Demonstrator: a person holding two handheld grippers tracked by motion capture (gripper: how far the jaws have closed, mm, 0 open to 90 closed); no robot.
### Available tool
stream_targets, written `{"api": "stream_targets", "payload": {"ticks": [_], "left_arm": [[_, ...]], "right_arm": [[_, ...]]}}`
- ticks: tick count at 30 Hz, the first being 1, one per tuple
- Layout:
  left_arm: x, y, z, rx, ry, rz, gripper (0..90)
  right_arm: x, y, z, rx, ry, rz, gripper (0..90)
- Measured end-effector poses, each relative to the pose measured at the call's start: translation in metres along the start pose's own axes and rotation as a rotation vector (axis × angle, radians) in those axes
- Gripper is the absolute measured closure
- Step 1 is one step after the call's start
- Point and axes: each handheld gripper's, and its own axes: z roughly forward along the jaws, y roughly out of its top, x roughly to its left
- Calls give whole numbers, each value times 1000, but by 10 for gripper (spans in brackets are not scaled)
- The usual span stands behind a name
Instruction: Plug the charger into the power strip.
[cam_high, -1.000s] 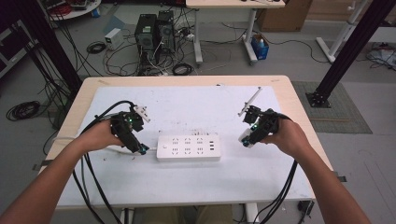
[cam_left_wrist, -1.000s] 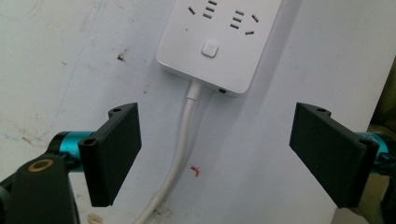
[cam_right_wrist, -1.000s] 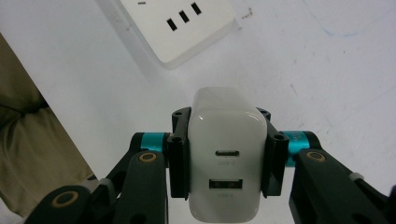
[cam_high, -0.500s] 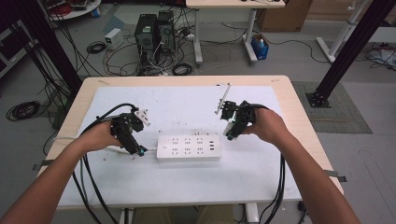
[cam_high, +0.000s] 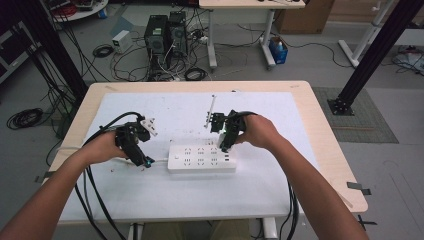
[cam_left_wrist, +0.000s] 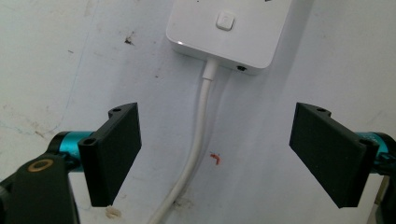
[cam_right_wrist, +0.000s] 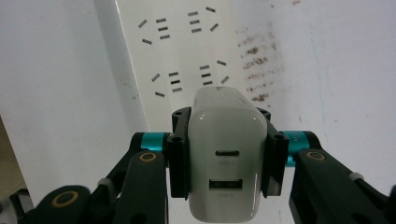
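A white power strip (cam_high: 200, 159) lies flat in the middle of the white mat, with several sockets on top (cam_right_wrist: 177, 51). Its switch end (cam_left_wrist: 233, 32) and white cable (cam_left_wrist: 198, 135) face my left gripper (cam_high: 145, 162). That gripper (cam_left_wrist: 217, 140) is open, its jaws standing wide on either side of the cable without touching it. My right gripper (cam_high: 223, 145) is shut on a white USB charger (cam_right_wrist: 226, 163), held over the right part of the strip. The charger's two ports face the camera, and its plug side is hidden.
The white mat (cam_high: 175, 200) covers a wooden table (cam_high: 325, 150). Black cables (cam_high: 95, 200) trail from the left gripper over the front edge. Behind the table, computer towers (cam_high: 162, 37) and tangled wires sit on the floor. A small red mark (cam_left_wrist: 215, 158) is on the mat.
My right hand has carried the charger leftward from the table's right side to above the strip's right end. The left hand has stayed put.
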Motion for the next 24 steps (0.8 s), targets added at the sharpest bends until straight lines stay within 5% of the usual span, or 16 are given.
{"api": "stream_targets", "payload": {"ticks": [19,24], "left_arm": [[3,-15,0,-13,11,-18,169],[4,-15,1,-19,10,-25,169]], "right_arm": [[1,33,38,70,32,-137,623],[7,36,40,94,2,-184,625]]}}
